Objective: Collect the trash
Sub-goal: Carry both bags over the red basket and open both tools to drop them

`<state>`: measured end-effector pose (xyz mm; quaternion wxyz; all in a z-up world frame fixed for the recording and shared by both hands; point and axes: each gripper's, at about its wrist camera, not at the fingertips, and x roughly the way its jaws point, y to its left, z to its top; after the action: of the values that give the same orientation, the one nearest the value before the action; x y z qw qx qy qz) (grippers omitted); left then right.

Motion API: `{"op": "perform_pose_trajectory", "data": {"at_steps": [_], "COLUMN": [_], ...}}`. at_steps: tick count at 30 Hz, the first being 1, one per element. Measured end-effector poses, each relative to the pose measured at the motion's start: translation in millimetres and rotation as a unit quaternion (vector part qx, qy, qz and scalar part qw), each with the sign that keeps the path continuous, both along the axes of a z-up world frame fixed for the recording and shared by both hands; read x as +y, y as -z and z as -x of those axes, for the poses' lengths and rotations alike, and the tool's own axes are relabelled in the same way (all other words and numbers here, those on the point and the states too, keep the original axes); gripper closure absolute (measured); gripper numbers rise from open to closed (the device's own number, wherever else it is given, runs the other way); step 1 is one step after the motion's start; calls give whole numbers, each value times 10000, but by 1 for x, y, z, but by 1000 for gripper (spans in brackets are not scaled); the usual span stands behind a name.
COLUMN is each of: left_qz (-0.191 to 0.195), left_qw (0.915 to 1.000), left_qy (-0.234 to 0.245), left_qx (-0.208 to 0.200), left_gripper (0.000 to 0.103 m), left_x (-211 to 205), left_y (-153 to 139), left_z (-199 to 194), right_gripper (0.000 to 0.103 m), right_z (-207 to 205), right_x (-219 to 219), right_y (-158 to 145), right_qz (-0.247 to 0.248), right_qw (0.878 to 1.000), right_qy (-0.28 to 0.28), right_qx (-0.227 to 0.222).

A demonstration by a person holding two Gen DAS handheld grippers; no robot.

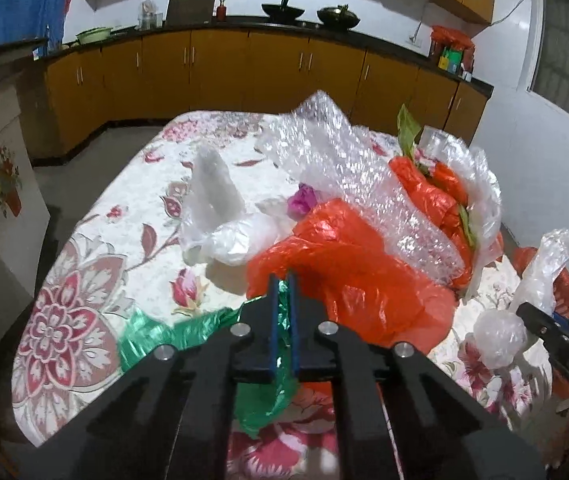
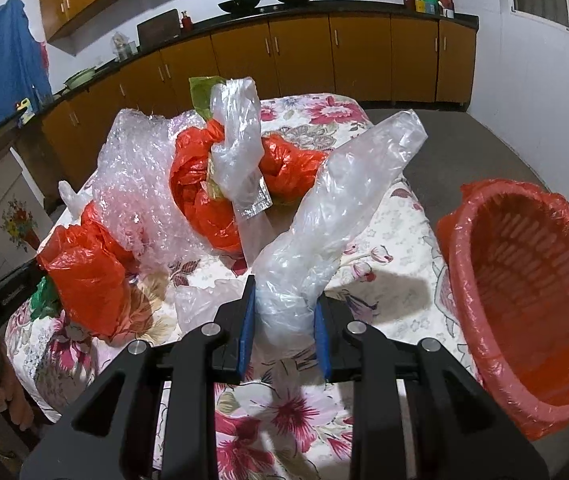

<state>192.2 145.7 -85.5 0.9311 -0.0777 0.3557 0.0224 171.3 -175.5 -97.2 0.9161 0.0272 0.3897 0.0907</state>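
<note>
Through the left wrist camera we see the left gripper (image 1: 282, 280) with its 2 blue-padded fingers nearly together, pinching a crinkled green plastic bag (image 1: 268, 384). The bag's long axis runs left to right: one end trails left over the tablecloth, the other hangs below the fingers. Just ahead, touching the fingertips, lies an orange plastic bag (image 1: 348, 272), with a sheet of bubble wrap (image 1: 344, 168) draped over it and a white plastic bag (image 1: 216, 216) beside it to the left. At the right edge the right gripper (image 1: 532, 316) carries a clear plastic bag (image 1: 524, 300). Everything rests on a table under a floral tablecloth (image 1: 84, 312); yellow-brown cabinets (image 1: 220, 68) under a dark counter line the far wall

Through the right wrist camera we see the right gripper (image 2: 284, 308) clamped on the clear plastic bag (image 2: 324, 224), its 2 fingers held apart by the wad. The bag stands tilted, its long axis rising from the fingers up and to the right. Behind it sits a knotted bundle of orange and clear plastic (image 2: 236, 164), with the bubble wrap (image 2: 140, 184) and the orange plastic bag (image 2: 88, 276) to the left. To the right, beside the table, stands a red basket (image 2: 524, 280) lined with orange plastic, its mouth tipped toward us
</note>
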Motion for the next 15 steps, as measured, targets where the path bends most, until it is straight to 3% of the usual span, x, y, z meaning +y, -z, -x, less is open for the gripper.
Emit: {"op": "perform_pose_trajectory", "data": {"at_steps": [9,15], "left_qz": [131,281], "left_qw": [9993,9979], "left_qy": [-81,64], "left_qx": [-346,-572], "left_gripper": [98,98], "left_x": [19,11], "left_y": [-41,-71], "left_z": [11,12], "right_gripper": [77,77], "right_z": [6,10], "right_x": [-5,-13], "right_y": [-14,-29], "right_qz": [-23,-63], "right_qw": [9998,9994], "right_qy": [-30,-9], "right_qx": [-186,-355]}}
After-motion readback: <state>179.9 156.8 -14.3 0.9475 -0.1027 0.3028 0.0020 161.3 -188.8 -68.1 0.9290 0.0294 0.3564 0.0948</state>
